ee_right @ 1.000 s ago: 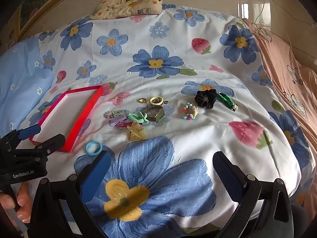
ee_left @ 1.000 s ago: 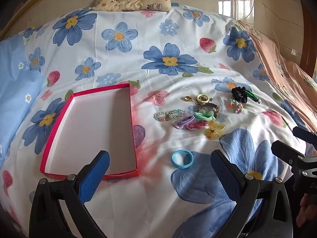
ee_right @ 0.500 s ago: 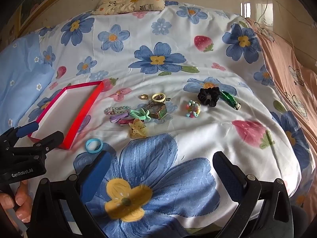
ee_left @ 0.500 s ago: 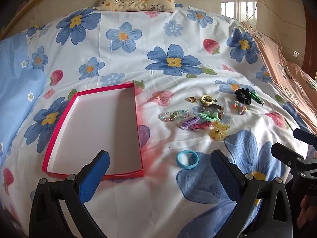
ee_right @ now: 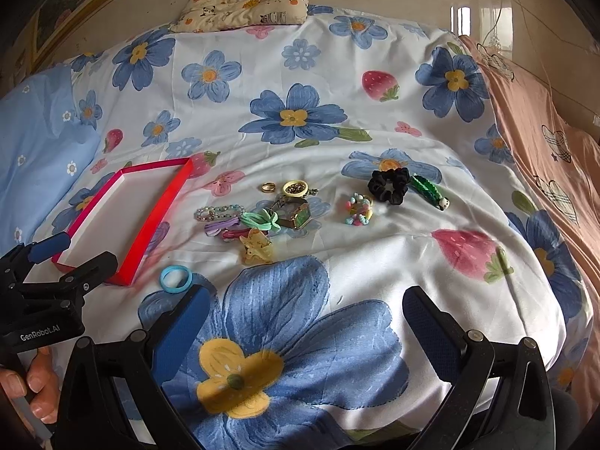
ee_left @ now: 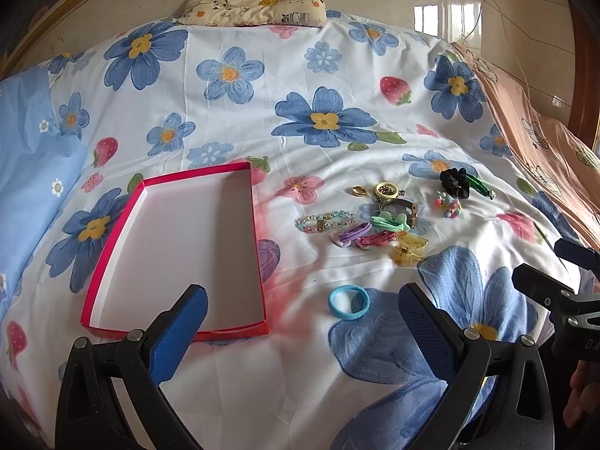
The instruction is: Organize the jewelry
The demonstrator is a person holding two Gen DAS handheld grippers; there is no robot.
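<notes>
Nearest the left wrist camera, the left tool hangs over the bed with its blue-padded fingers spread wide and nothing between them. The right tool hovers the same way over a large blue printed flower, its fingers wide apart and empty. Each tool also shows at the edge of the other's view, with part of a hand gripping the left one's handle.

Just beyond the left tool lies a shallow red box with a white inside, nothing in it. To its right, on the floral bedsheet, a light blue ring-shaped band lies alone, near the box's front corner but apart from it.

Farther back sits the main cluster of jewelry. A yellow translucent hair claw is closest, touching a pile of purple, pink and mint green hair ties. A beaded bracelet lies to their left. Behind them are a wristwatch with a green face, a gold ring and a small cream round piece holding dark beads.

Off to the right, well apart from the box, a pastel beaded bracelet lies beside a black scrunchie, and a green hair clip touches the scrunchie's far side.

At the head of the bed rests a panda-print pillow; a blue pillow lies at the left and a peach blanket runs along the right edge.
</notes>
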